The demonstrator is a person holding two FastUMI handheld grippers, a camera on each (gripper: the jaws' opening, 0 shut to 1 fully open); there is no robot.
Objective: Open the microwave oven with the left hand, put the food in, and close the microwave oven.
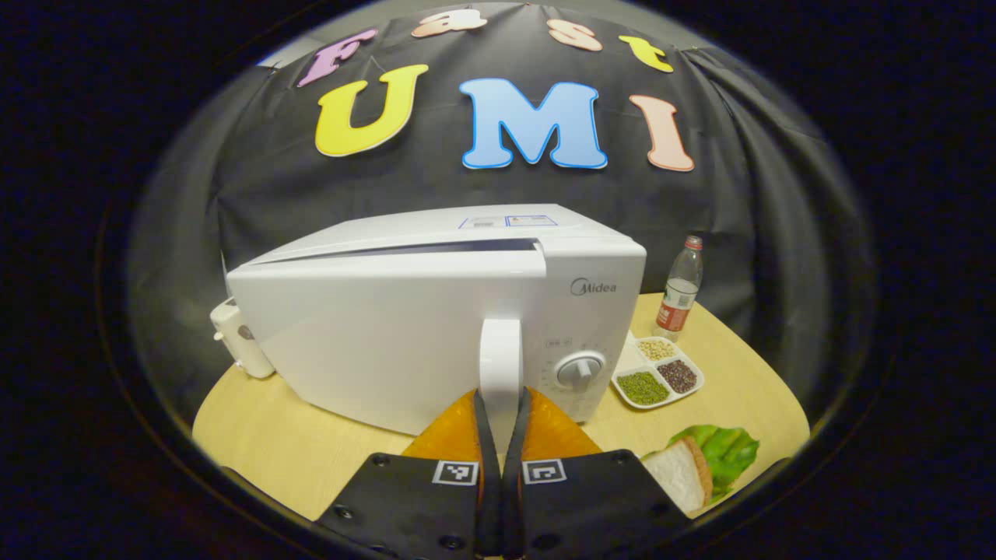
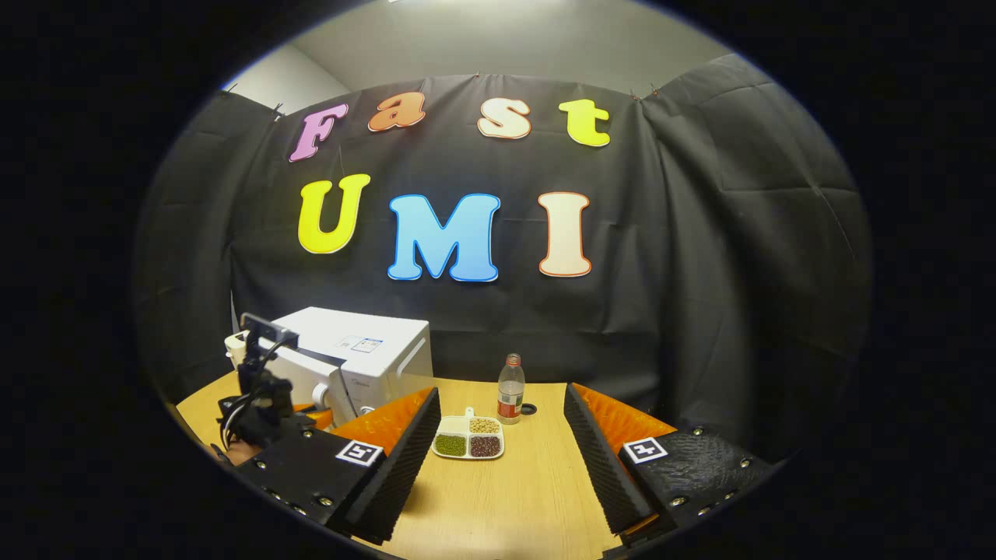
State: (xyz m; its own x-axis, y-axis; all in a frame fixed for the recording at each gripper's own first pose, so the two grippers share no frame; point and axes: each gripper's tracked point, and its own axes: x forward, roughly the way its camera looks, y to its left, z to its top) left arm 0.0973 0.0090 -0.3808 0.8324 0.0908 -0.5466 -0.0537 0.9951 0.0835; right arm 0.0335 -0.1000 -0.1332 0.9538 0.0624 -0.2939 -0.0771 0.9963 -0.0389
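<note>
A white microwave [image 1: 436,311] stands on the wooden table [image 1: 296,451]. Its door is slightly ajar, with a dark gap along the top edge. My left gripper [image 1: 500,398] is shut on the door's upright white handle [image 1: 500,350], one finger on each side. The food, a slice of bread with green lettuce [image 1: 700,463], lies on the table to the lower right of the microwave. In the right gripper view, my right gripper [image 2: 502,404] hovers open above the table with nothing in it. There the microwave [image 2: 373,346] is at the far left, with the left gripper [image 2: 261,404] in front of it.
A white divided tray [image 1: 657,375] of beans and grains sits right of the microwave, with a plastic bottle [image 1: 681,292] behind it. The same tray [image 2: 469,438] and bottle [image 2: 510,389] lie ahead of the right gripper. A small white device [image 1: 237,342] stands at the microwave's left.
</note>
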